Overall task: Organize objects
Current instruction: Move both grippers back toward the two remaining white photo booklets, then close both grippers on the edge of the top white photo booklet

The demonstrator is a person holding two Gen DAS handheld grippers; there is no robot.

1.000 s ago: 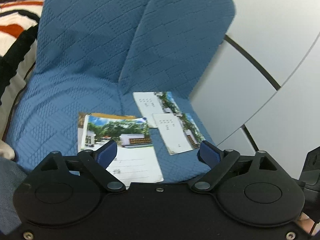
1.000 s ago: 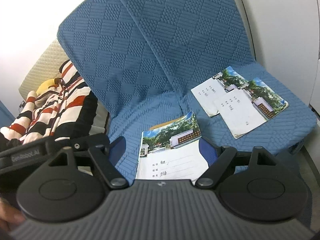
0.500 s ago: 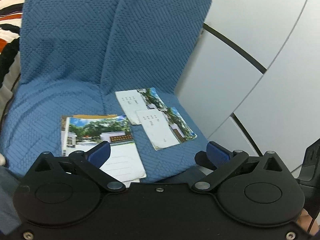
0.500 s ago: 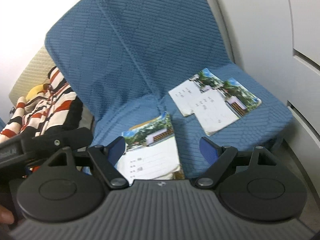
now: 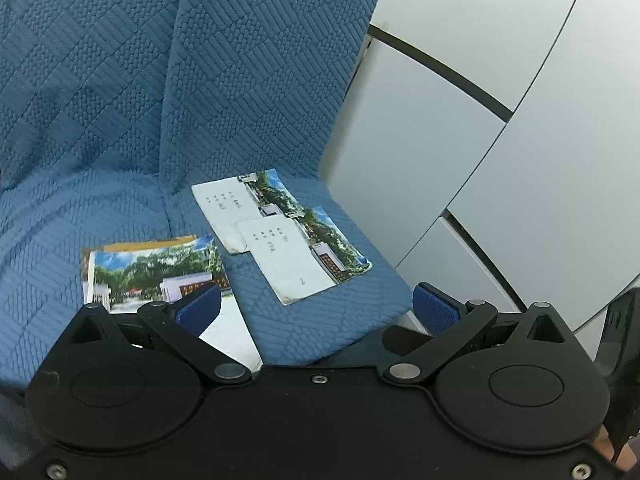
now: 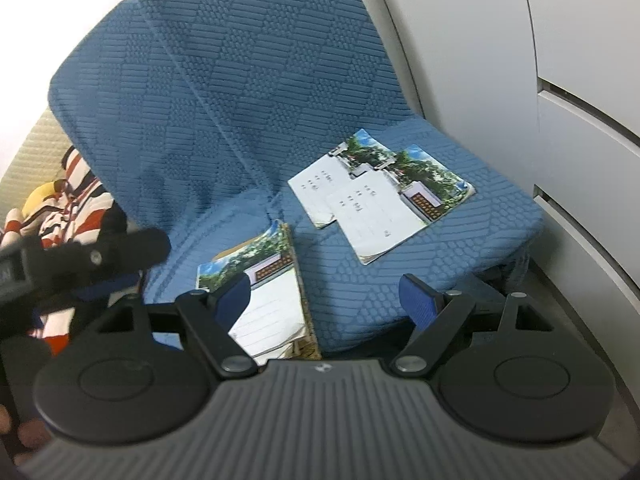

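Both grippers, left (image 5: 316,304) and right (image 6: 326,300), stand apart, holding nothing. Two booklets (image 5: 280,236) overlap on the sofa (image 5: 100,80) at 12 o'clock; one stack (image 5: 160,268) lies at 10.

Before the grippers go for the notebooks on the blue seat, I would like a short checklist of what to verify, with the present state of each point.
1. Left gripper jaws wide apart, nothing between them: ok.
2. Right gripper jaws apart and empty: ok.
3. Two overlapping notebooks lie flat on the blue seat cover, with nothing on top of them: ok.
4. Near stack of notebooks in reach and uncovered: partly ok; its front edge is hidden behind the gripper bodies.
5. How many notebooks the near stack holds: cannot tell; a brown edge shows under the top cover.
6. Striped cloth beside the seat lies apart from the notebooks: ok.
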